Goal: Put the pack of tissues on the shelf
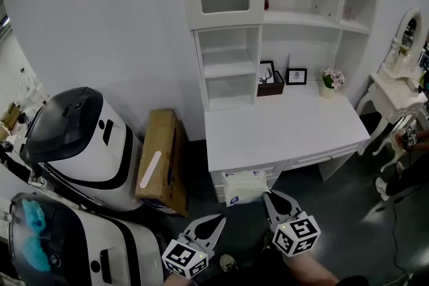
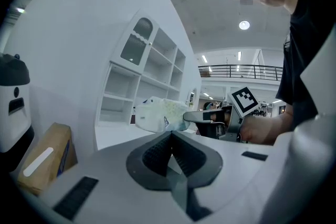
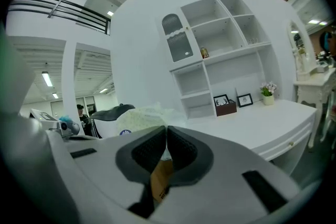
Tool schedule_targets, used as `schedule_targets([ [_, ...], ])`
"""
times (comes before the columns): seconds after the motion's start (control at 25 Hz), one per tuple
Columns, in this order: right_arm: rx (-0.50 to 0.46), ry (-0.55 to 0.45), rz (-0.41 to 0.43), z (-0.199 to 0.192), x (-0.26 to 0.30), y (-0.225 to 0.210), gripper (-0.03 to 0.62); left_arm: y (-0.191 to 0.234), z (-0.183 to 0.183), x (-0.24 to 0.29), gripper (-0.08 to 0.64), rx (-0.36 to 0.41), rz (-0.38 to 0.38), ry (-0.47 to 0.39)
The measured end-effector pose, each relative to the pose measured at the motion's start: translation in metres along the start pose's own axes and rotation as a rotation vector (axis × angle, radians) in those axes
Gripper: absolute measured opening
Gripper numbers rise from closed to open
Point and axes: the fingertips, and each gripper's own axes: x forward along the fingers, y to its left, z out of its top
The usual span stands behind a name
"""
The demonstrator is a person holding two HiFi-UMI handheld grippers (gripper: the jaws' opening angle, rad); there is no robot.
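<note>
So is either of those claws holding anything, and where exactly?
The right gripper holds the pack of tissues, its fingers pinched on one end of the pack. The left gripper is shut on nothing.

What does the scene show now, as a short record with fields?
pack of tissues: held before the front edge of the desk
right gripper: shut on the pack's edge
left gripper: shut, holding nothing
shelf: at the desk's back, pack not yet there
cardboard box: stands left of the desk
</note>
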Motion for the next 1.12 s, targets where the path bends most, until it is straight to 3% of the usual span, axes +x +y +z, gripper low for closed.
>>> schedule_targets([
  [0.76, -0.02, 0.033, 0.013, 0.005, 0.004, -0.017, 0.009, 0.01, -0.002, 0.007, 0.003, 0.043, 0.065, 0.021],
  [1.12, -0.03, 0.037, 0.084, 0.019, 0.022, -0.042, 0.009, 0.014, 0.007, 0.029, 0.003, 0.091, 0.154, 0.031],
])
